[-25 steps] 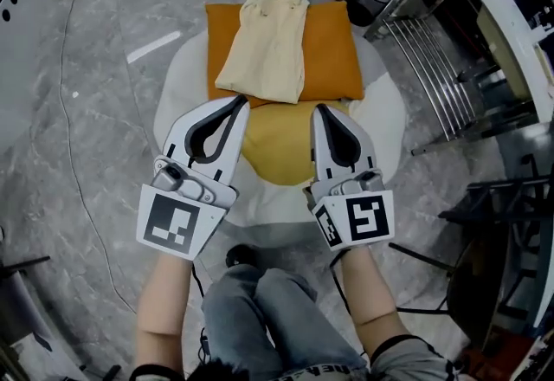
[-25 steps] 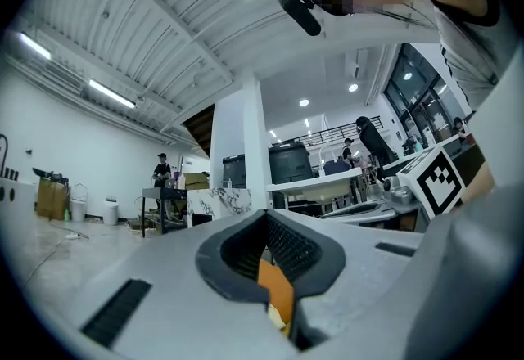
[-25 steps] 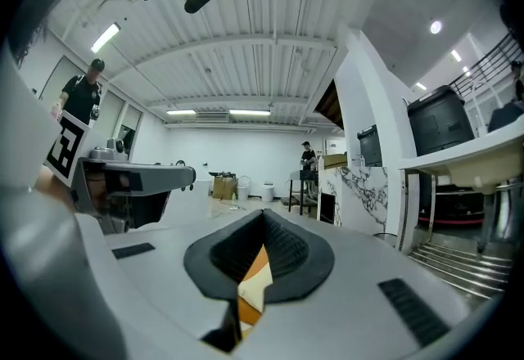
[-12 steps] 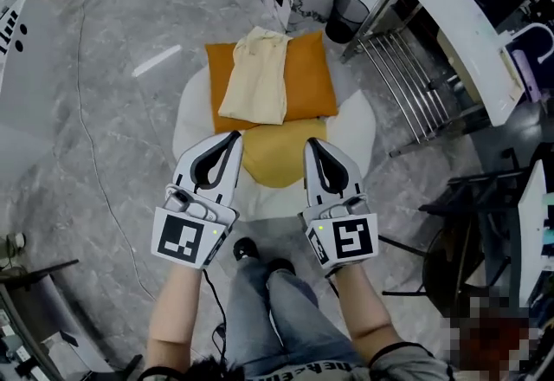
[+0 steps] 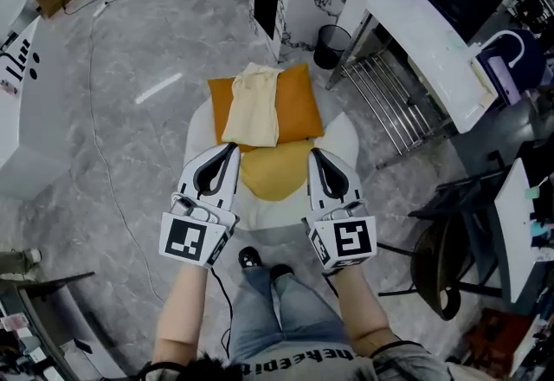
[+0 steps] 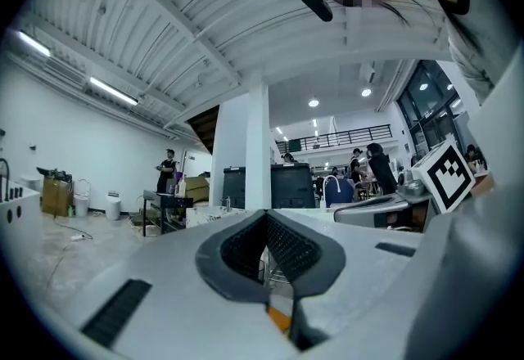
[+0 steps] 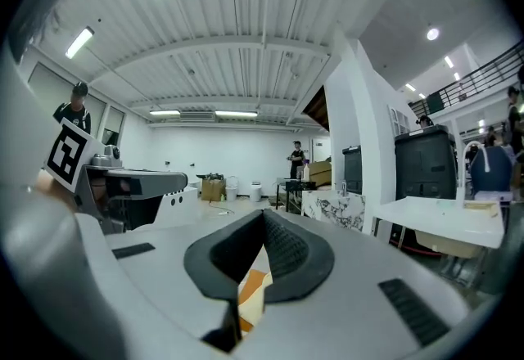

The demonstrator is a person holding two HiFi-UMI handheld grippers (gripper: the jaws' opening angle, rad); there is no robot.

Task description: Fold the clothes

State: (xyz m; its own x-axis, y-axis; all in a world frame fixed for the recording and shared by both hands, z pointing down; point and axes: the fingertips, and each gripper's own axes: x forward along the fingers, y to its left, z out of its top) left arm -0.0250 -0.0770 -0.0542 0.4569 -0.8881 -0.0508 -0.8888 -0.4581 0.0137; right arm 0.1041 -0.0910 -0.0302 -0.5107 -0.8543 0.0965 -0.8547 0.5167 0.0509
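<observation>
Left gripper: jaws together, nothing between them; held level, above the clothes. Right gripper: jaws together, likewise empty; alongside the left one. Yellow garment: spread on a round white table, below and between the two grippers. Orange garment: flat, beyond both grippers' tips, meeting the yellow one's far edge. Cream garment: folded, lying on the orange one, ahead of the left gripper, touched by neither.
</observation>
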